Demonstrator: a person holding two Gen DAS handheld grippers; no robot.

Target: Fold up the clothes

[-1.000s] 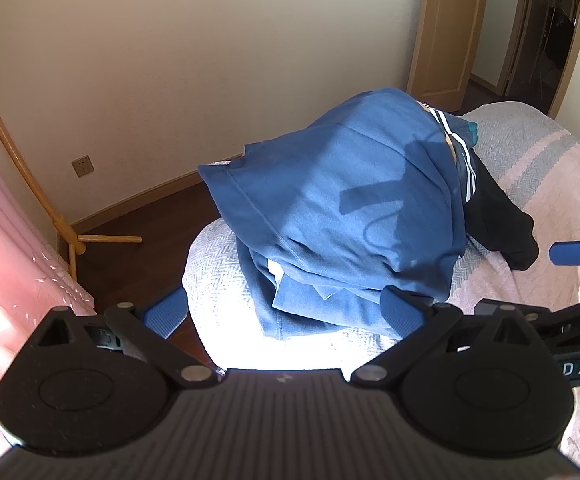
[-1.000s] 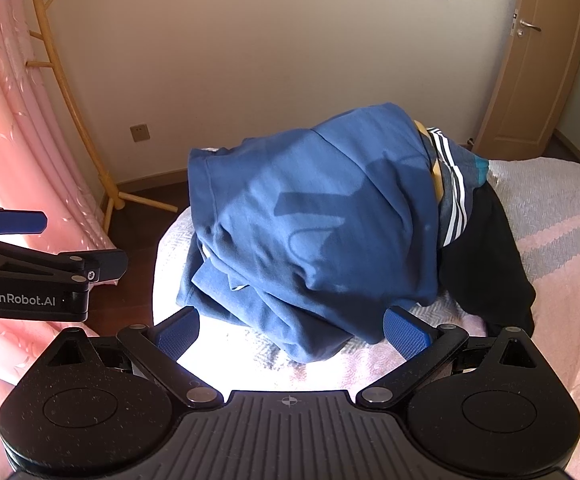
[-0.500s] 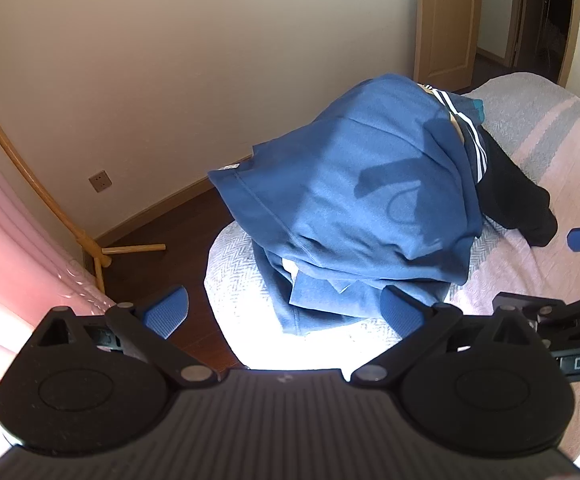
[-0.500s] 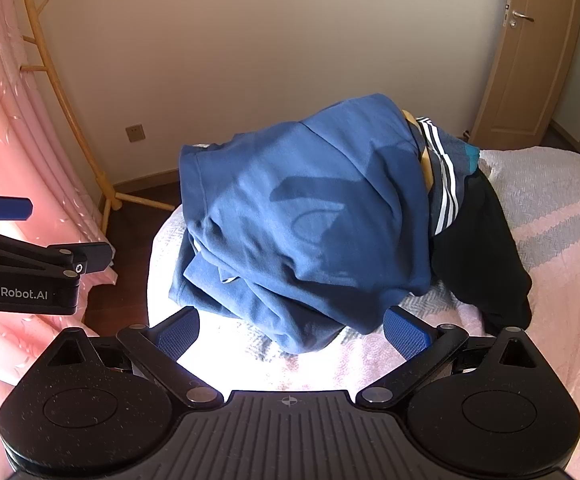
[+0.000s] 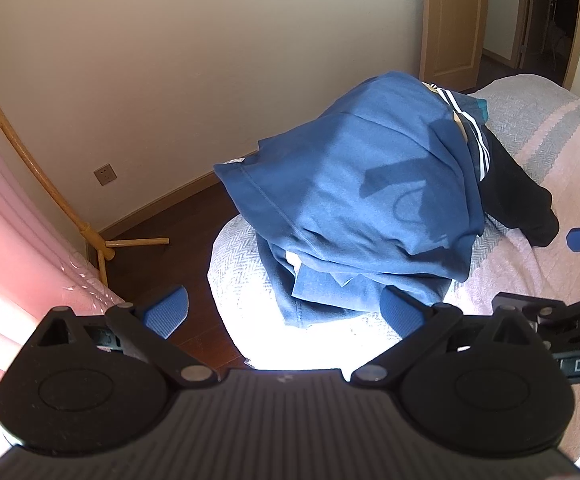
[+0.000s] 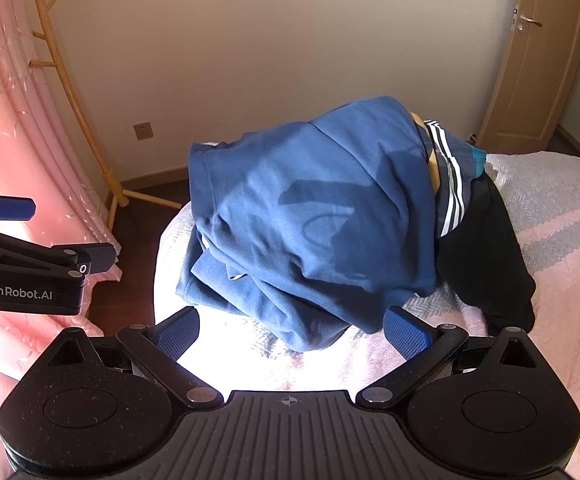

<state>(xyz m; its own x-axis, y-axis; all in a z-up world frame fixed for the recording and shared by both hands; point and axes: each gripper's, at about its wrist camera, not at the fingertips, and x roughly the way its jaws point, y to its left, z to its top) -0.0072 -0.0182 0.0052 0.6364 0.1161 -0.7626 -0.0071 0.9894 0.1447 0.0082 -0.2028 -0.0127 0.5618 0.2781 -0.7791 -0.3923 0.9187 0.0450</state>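
Note:
A pile of clothes lies on the corner of the bed (image 5: 549, 264). A large blue sweatshirt (image 5: 361, 200) covers the top of the pile; it also shows in the right wrist view (image 6: 313, 216). Under it lie a striped garment (image 6: 449, 184) and a black garment (image 6: 485, 248). My left gripper (image 5: 286, 310) is open and empty, just short of the blue sweatshirt's near hem. My right gripper (image 6: 291, 330) is open and empty, its fingers on either side of the sweatshirt's near edge without touching it.
The bed has a pink and grey cover (image 6: 561, 216). A wooden coat stand (image 6: 90, 140) and a pink curtain (image 6: 6, 128) stand at the left by the wall. A dark wood floor (image 5: 194, 216) lies beyond the bed corner. A door (image 6: 537, 60) is at the right.
Both grippers have shifted a little, and the pile sits further right in the left wrist view. Both stay open. The clothes have not moved.

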